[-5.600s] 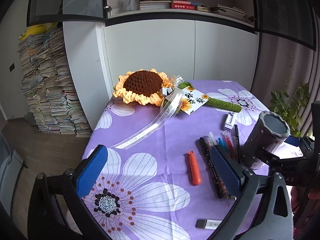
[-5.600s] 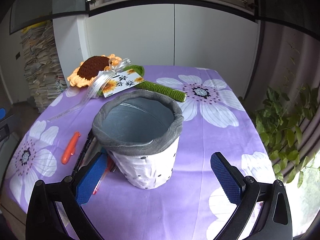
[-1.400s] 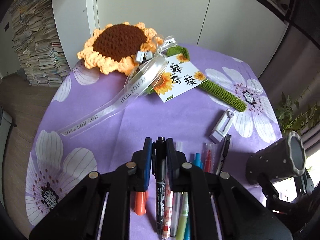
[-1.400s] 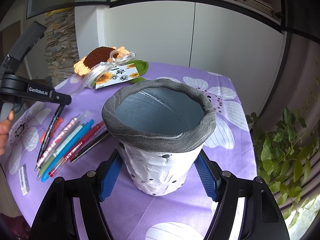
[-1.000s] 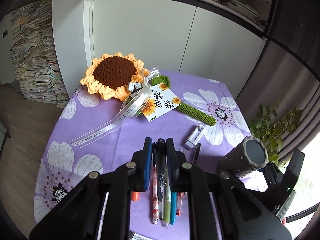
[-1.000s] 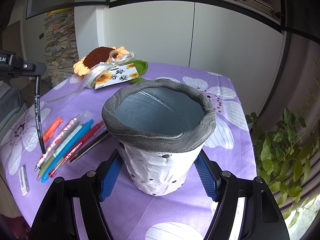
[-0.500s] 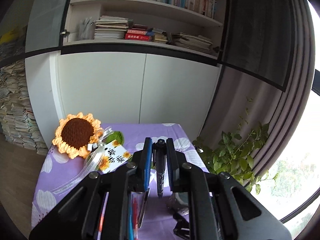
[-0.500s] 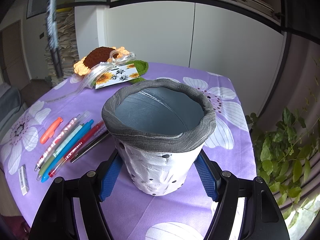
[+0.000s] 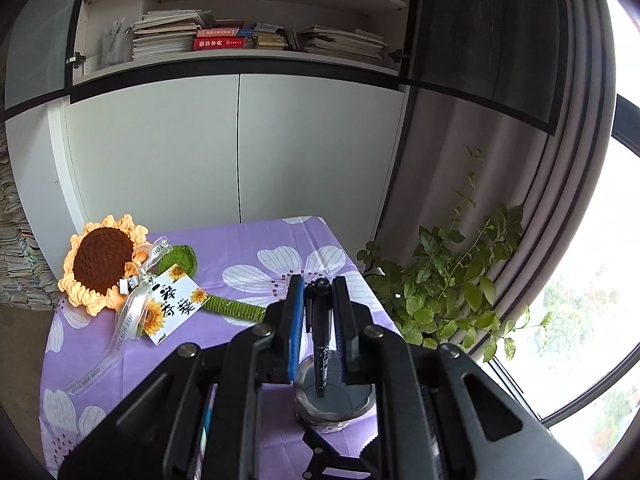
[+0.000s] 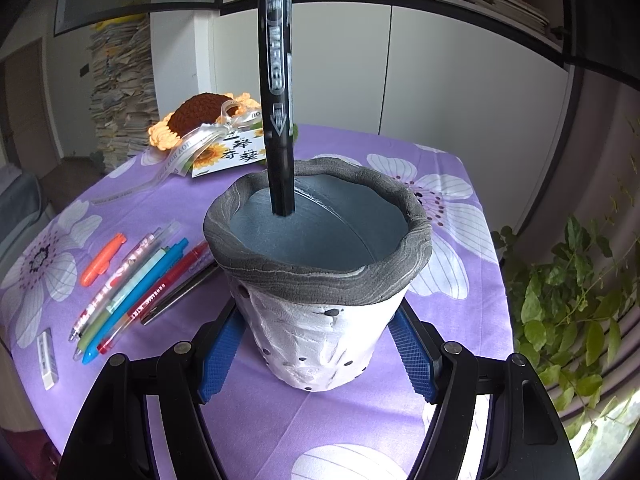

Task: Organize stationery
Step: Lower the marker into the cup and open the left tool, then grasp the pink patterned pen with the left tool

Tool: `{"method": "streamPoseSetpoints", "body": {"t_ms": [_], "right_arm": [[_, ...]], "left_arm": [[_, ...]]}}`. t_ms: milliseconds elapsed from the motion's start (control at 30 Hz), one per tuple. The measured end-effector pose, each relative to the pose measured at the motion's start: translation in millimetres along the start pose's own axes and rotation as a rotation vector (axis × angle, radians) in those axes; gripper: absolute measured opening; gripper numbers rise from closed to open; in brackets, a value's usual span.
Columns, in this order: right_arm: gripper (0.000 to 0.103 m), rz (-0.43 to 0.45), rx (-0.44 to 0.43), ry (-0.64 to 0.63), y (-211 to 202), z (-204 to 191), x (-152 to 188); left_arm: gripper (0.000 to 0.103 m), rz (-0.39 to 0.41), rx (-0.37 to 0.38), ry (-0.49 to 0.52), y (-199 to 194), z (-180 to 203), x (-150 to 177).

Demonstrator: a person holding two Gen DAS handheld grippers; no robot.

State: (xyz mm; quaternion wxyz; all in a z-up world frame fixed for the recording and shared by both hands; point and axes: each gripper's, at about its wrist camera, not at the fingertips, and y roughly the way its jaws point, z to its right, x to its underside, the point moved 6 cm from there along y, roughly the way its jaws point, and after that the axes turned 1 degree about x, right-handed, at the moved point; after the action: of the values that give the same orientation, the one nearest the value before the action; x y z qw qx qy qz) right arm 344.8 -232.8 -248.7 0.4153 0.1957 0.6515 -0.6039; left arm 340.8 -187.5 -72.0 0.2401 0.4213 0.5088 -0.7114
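Left tool [image 9: 316, 312]: clamped on a black marker [image 10: 276, 80], blue pads pressing its barrel from both sides.
Black marker: hanging upright, lower tip inside the mouth of the pen pot [image 10: 320, 280], near the rim's far left edge; whether the tip touches the inner wall, hard to tell.
Right tool [image 10: 316, 344]: closed around the pen pot, one blue pad on each side of its white, dark-dotted body.
Pen pot: standing on the counter [image 10: 440, 148], grey rolled rim, blue-grey inside, nothing seen in it but the marker tip.
Loose pens [image 10: 132, 288]: lying side by side on the counter just left of the pot; blue, green, red, clear and dark ones.
Orange highlighter [image 10: 102, 258]: left of the pens, lying apart.
Eraser [image 10: 47, 358]: near the counter's front left edge.
Crochet sunflower [image 9: 102, 266]: at the far left corner, with ribbon and a printed card [image 9: 174, 304], green stem stretching toward the middle.
Counter cover: purple cloth with large white flowers.
Potted plant [image 9: 452, 280]: beside the counter, by the window.
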Motion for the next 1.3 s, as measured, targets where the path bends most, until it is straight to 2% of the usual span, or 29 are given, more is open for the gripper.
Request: {"method": "streamPoseSetpoints", "body": {"t_ms": [300, 633, 733, 800, 833, 900, 1033, 1100, 1167, 1233, 1300], "right_arm": [[0.073, -0.004, 0.001, -0.004, 0.9, -1.9, -0.7], [0.073, -0.004, 0.0, -0.004, 0.7, -2.5, -1.0], [0.073, -0.005, 0.0, -0.004, 0.6, -2.5, -0.9], [0.073, -0.005, 0.0, -0.004, 0.7, -2.6, -0.9], [0.073, -0.005, 0.0, -0.005, 0.6, -2.5, -0.9], [0.073, -0.005, 0.0, -0.004, 0.7, -2.5, -0.9], [0.073, -0.005, 0.0, -0.004, 0.7, -2.8, -1.1], [0.073, -0.005, 0.0, -0.004, 0.7, -2.7, -1.0], [0.073, -0.005, 0.0, -0.004, 0.7, -2.5, -0.8], [0.073, -0.004, 0.0, -0.004, 0.7, -2.8, -1.0], [0.073, -0.005, 0.0, -0.004, 0.7, -2.6, -0.9]], "left_arm": [[0.012, -0.127, -0.006, -0.03, 31.0, -14.2, 32.3], [0.012, -0.179, 0.003, -0.021, 39.4, -13.6, 48.6], [0.02, -0.194, 0.008, -0.033, 37.9, -17.4, 48.9], [0.037, -0.197, 0.012, -0.05, 31.8, -22.8, 47.9], [0.041, -0.185, 0.009, -0.06, 25.9, -27.3, 46.5], [0.05, -0.143, -0.03, -0.069, 11.6, -39.7, 44.1], [0.053, -0.107, -0.164, -0.113, -6.1, -80.2, 48.8], [0.053, -0.149, -0.212, -0.166, -2.6, -104.6, 60.8], [0.051, -0.227, -0.263, -0.216, 8.2, -125.4, 79.6], [0.051, -0.29, -0.279, -0.254, 18.1, -139.1, 97.9], [0.045, -0.327, -0.286, -0.277, 23.2, -148.9, 113.9]]}}
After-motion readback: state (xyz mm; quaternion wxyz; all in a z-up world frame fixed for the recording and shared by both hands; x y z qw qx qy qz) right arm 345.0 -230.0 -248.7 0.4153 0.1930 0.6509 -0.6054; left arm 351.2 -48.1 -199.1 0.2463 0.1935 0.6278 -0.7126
